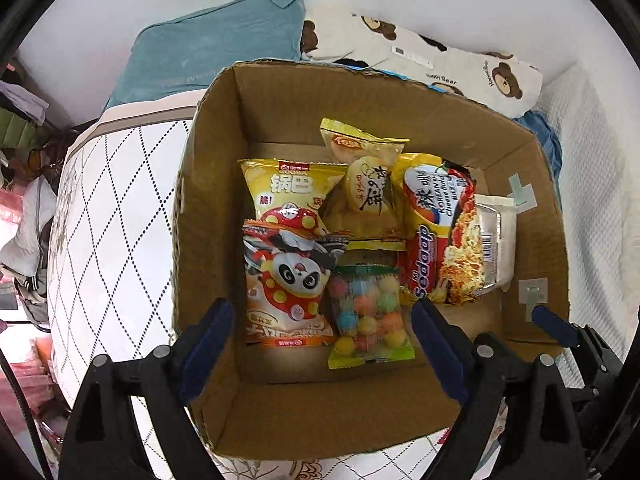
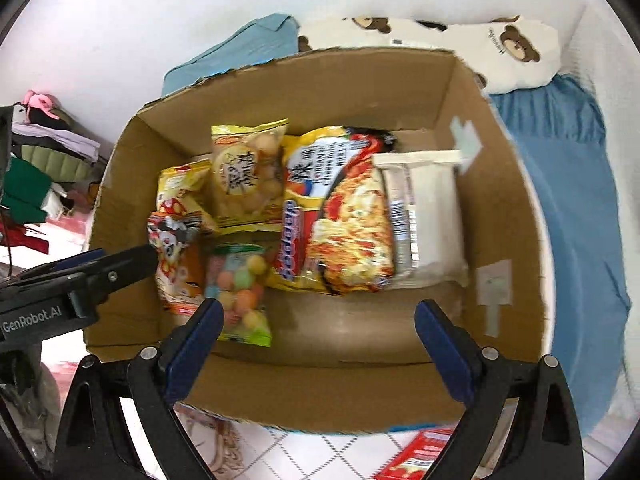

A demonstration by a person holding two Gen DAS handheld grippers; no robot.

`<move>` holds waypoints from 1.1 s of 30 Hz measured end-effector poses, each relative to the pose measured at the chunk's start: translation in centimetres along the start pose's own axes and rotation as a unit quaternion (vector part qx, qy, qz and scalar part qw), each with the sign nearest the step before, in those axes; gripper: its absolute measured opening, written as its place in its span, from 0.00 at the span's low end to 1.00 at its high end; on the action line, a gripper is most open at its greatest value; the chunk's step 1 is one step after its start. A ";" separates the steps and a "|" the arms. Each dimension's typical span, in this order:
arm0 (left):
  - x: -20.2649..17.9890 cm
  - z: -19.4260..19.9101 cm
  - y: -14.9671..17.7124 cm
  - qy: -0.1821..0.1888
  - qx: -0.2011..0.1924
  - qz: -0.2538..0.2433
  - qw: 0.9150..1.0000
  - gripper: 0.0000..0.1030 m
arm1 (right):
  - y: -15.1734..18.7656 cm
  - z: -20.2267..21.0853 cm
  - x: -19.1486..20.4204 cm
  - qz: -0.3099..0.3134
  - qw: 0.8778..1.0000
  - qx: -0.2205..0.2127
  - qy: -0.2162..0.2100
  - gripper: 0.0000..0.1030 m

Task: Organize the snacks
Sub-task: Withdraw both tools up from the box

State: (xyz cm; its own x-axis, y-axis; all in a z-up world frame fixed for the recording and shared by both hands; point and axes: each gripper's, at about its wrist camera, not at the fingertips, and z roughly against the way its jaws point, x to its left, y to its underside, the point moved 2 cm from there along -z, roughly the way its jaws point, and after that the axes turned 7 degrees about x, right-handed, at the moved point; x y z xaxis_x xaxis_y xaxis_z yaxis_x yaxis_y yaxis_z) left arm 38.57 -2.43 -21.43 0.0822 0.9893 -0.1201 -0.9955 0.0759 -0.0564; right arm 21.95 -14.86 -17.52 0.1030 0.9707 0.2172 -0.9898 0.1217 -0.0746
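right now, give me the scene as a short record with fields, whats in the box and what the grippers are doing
container: open cardboard box on a bed
left column: yellow chip bag, panda bag nearer the camera
middle: biscuit bag, candy ball bag nearer the camera
right: noodle pack, then white pack
free floor: bare strip at the near right of the box
left gripper: open, empty, over the panda and candy bags
right gripper: open, empty, above the near wall
outside box: red packet on the bed

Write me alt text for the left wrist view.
An open cardboard box on a bed holds snack packets: a panda bag, colourful candy balls and a noodle packet. The left gripper hovers open above them, empty.
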 end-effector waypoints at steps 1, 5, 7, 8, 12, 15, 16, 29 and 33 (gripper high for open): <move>-0.1 0.1 0.3 0.002 -0.004 0.001 1.000 0.88 | 0.3 0.5 -0.3 0.002 1.000 -0.007 0.007 0.95; -0.6 0.8 1.5 0.005 -0.018 0.001 1.000 0.88 | 1.2 2.1 -1.0 0.006 0.999 -0.028 0.020 0.95; -0.7 1.3 2.1 0.004 -0.029 0.002 1.000 0.88 | 1.6 3.0 -1.3 0.009 0.999 -0.037 0.025 0.95; -0.8 1.6 2.4 0.003 -0.036 0.003 0.999 0.88 | 1.9 3.5 -1.4 0.012 0.999 -0.044 0.026 0.95; -1.1 3.1 3.9 -0.002 -0.065 0.006 0.998 0.88 | 2.9 5.0 -1.9 0.019 0.997 -0.065 0.025 0.95; -1.3 4.5 5.3 -0.011 -0.093 0.007 0.996 0.88 | 3.8 6.4 -1.9 0.030 0.996 -0.085 0.022 0.95; -1.3 5.1 5.8 -0.014 -0.105 0.008 0.994 0.88 | 4.2 7.0 -1.9 0.034 0.995 -0.095 0.023 0.95; -2.6 10.6 12.8 -0.005 -0.196 -0.005 0.981 0.88 | 10.3 14.9 -0.4 0.059 0.978 -0.196 0.027 0.95; -2.9 11.5 15.2 0.011 -0.195 -0.015 0.981 0.88 | 12.8 16.1 -0.7 0.041 0.980 -0.194 0.009 0.95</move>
State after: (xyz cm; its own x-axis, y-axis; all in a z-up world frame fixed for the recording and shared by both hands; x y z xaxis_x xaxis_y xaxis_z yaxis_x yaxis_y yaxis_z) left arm 22.70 -2.68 -10.51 0.1164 0.9841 -0.1339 -0.8995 0.0473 -0.4344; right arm 7.62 -17.27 -2.96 0.0299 0.9834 0.1787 -0.8827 0.1099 -0.4570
